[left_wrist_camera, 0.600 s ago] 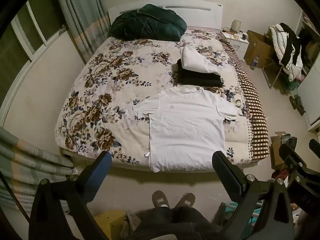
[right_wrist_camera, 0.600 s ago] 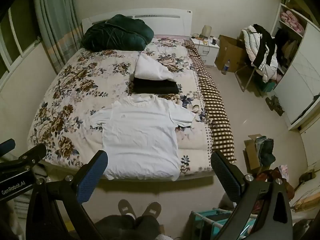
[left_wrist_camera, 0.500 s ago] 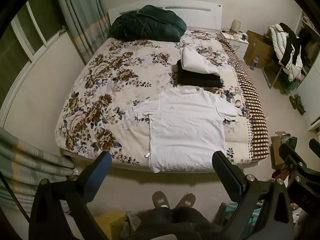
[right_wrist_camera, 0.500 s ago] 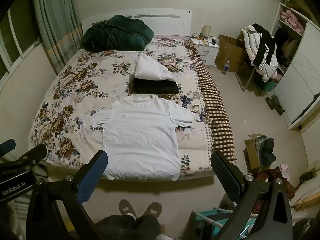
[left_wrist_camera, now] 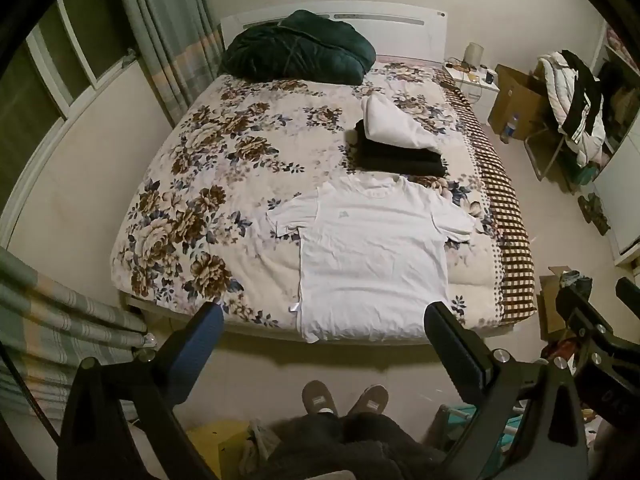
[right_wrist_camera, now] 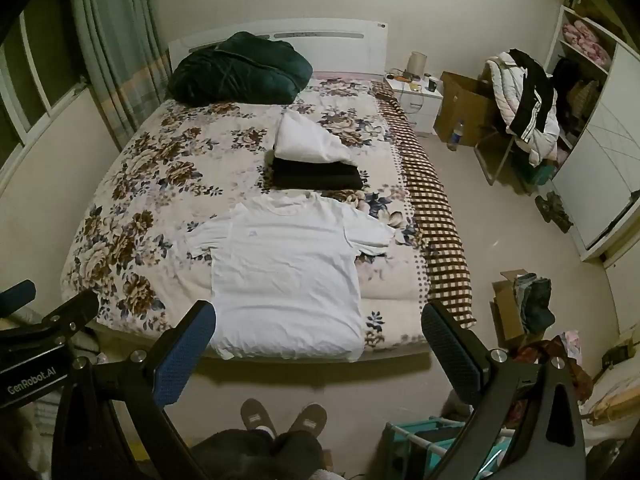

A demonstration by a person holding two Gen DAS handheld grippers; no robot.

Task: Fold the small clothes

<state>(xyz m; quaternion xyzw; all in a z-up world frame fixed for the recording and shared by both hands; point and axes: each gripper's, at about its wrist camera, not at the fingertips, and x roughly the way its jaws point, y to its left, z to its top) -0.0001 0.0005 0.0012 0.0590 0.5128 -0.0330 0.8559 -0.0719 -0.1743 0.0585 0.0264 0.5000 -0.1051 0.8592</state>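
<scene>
At the foot of the bed [left_wrist_camera: 168,216], the white tee [left_wrist_camera: 372,256] lies flat, collar toward the folded stack [left_wrist_camera: 396,148]. I hold left gripper [left_wrist_camera: 320,344] and right gripper [right_wrist_camera: 316,340] above the floor, jaws apart, empty. Light, limp cotton, I judge; best pinched at shoulder and hem.

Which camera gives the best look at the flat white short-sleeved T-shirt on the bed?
The right wrist view: the white T-shirt lies whole between its fingers. In the left wrist view the shirt also shows, but a finger overlaps its hem corner.

T-shirt [left_wrist_camera: 372,256] lies before clothes stack [left_wrist_camera: 398,148] on bed [left_wrist_camera: 208,184].
</scene>
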